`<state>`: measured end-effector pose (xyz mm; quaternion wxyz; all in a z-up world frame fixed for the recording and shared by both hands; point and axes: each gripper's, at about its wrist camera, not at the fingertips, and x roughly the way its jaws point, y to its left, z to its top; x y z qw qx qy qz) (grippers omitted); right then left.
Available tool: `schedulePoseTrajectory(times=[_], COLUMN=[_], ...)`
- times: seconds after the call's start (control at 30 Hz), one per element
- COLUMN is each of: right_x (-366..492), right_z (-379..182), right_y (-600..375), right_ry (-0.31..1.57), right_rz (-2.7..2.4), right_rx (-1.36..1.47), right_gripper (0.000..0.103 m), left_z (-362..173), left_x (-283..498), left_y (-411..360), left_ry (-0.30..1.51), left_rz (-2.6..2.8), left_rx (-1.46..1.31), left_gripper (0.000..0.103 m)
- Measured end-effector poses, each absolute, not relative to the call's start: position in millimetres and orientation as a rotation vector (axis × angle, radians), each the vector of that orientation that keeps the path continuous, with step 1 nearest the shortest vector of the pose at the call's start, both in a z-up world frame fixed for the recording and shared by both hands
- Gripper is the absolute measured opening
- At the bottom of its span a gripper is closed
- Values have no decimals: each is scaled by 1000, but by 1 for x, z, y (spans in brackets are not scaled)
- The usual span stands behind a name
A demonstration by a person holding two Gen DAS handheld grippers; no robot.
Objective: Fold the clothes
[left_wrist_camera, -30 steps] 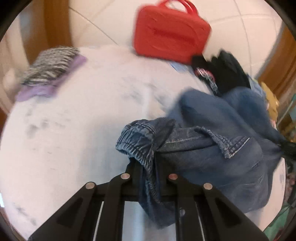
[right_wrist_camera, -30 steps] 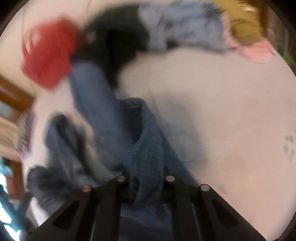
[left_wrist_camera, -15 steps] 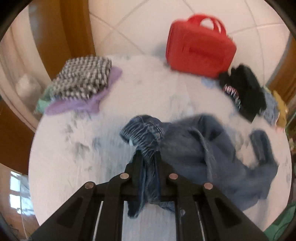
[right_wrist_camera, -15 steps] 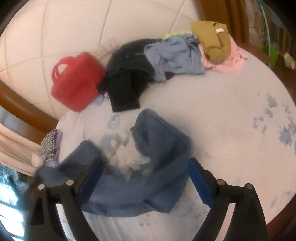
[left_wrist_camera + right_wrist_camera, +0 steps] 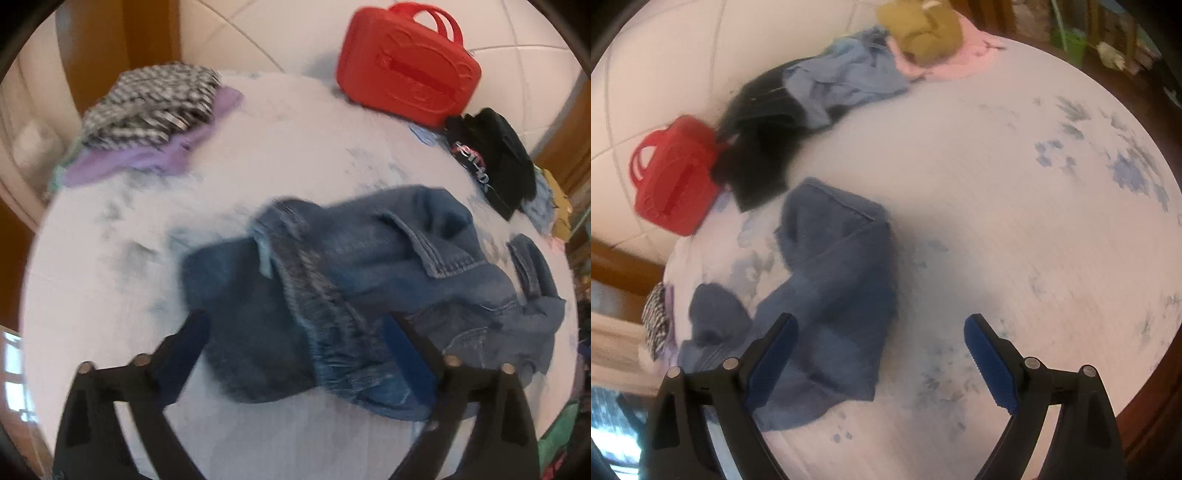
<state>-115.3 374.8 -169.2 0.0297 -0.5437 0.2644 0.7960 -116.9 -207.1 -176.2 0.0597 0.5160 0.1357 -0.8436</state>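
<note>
Your left gripper [image 5: 295,328] stood with its jaws spread wide over the crumpled denim garment [image 5: 354,288], the cloth lying loose between the fingers and not pinched by either. Your right gripper [image 5: 881,332] was likewise released, its blue pads [image 5: 988,363] parted above the bed [image 5: 997,221], with the denim [image 5: 831,288] running under the left finger only. The denim lay bunched near the middle of the round, flower-printed bed. From the left wrist you could see its elasticated waistband and a pocket flap, which the right wrist view did not show; there the garment read as a plain blue sprawl with one leg reaching toward the red case [image 5: 674,175]. The left view alone showed clearly the folded stack at the far left edge of the bed, a black-and-white checked piece [image 5: 155,103] on top of a lilac one [image 5: 147,158]; the right view caught only a sliver of it. The right view showed fully the heap along the far edge: a black garment [image 5: 757,147], a light blue one [image 5: 849,81], an olive one [image 5: 923,29] and a pink one [image 5: 953,62]. In the left view the red case [image 5: 406,70] stood at the far edge, touching the black garment [image 5: 491,155].
</note>
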Motion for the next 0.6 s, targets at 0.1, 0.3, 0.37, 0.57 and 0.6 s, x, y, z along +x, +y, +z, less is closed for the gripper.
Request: schedulePoseTrajectory(times=[0.1, 0.3, 0.37, 0.57, 0.6], right_x=[-122, -161, -174, -191, -191], right_z=[-175, -206, -219, -234, -221], right_y=[379, 377, 374, 344, 342], right_ry=[836, 840, 842, 940, 926], right_rz=[2441, 2433, 2422, 2471, 2512], right_rx=[-1677, -1779, -1805, -1991, -1959], right_gripper=[92, 93, 95, 23, 17], left_z=[-196, -231, -230, -162, -143], left_x=[-120, -128, -129, -114, -108], left_y=[-188, -154, -148, -156, -162], left_ry=[489, 559, 555, 535, 510], left_rz=[-2546, -2480, -2471, -2553, -2569], left_rx=[1612, 1712, 1708, 1451, 1379], left_gripper=[86, 68, 49, 34, 34])
